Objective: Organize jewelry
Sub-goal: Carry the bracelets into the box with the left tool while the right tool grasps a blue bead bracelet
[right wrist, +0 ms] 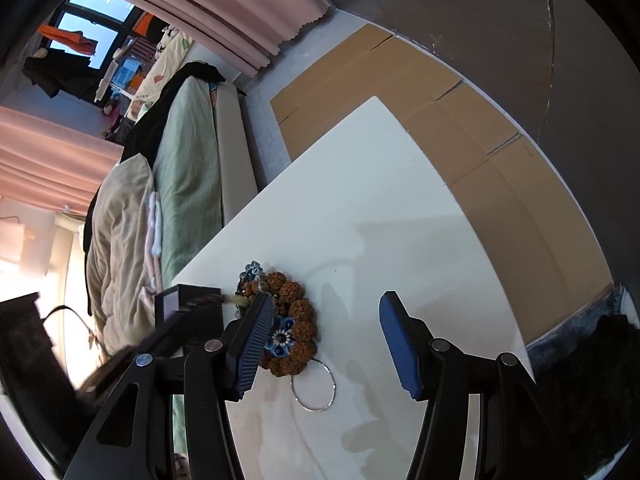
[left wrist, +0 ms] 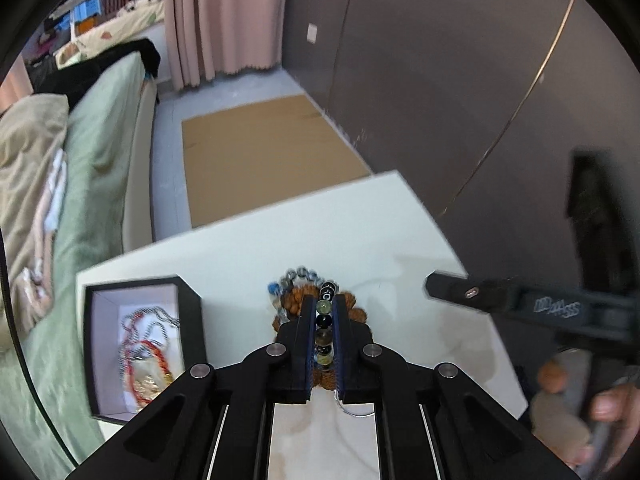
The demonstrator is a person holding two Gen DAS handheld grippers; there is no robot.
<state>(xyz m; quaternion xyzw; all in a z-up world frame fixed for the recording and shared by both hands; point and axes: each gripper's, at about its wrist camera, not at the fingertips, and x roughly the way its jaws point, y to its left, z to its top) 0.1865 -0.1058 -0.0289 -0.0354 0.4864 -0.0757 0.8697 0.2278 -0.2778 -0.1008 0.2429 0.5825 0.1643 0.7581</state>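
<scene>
The left gripper is clenched on a bead bracelet, its jaws nearly together with a row of glassy beads pinched between the pads. The bracelet sits in a small heap on the white table, tangled with a rough brown seed bracelet and a thin silver ring that lies touching the heap's near edge. The open black box, already holding chains, stands just left of the heap.

The right gripper hovers released, its jaws wide apart over bare table beside the heap.

The beads look light, hard and smooth (likely slippery against flat pads), strung on a cord that will sag limply once lifted. Gripping across several beads, as here, seems safer than pinching one. The seed bracelet may snag and ride along. The ring is thin and flat; it probably needs taking by its edge.
</scene>
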